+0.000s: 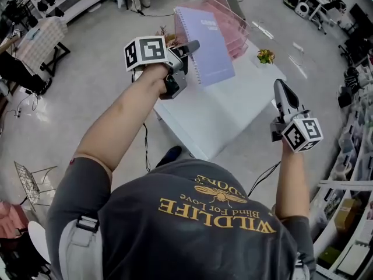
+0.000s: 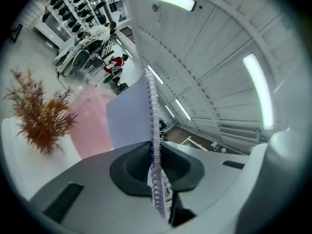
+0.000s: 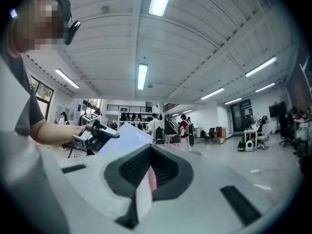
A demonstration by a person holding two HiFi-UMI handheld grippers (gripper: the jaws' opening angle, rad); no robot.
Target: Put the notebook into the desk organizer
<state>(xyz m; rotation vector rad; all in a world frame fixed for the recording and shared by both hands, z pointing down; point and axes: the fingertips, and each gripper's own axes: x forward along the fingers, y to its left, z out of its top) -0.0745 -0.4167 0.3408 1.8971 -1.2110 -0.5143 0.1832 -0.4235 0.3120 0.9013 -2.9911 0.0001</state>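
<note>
While the notebook (image 1: 211, 45) is clamped by its spiral edge in the left gripper (image 1: 187, 50), it is held above the table (image 1: 227, 115), with its cover spread to the right of the jaws and its long axis running from near to far, tilted upward. The organizer (image 1: 236, 25) is seen just beyond it, to the far right, so the coming move is judged to depend on the far short edge being lined up with a slot. The right gripper (image 1: 282, 92) is seen closed on nothing, well apart at the near right, so the left is the nearer.
</note>
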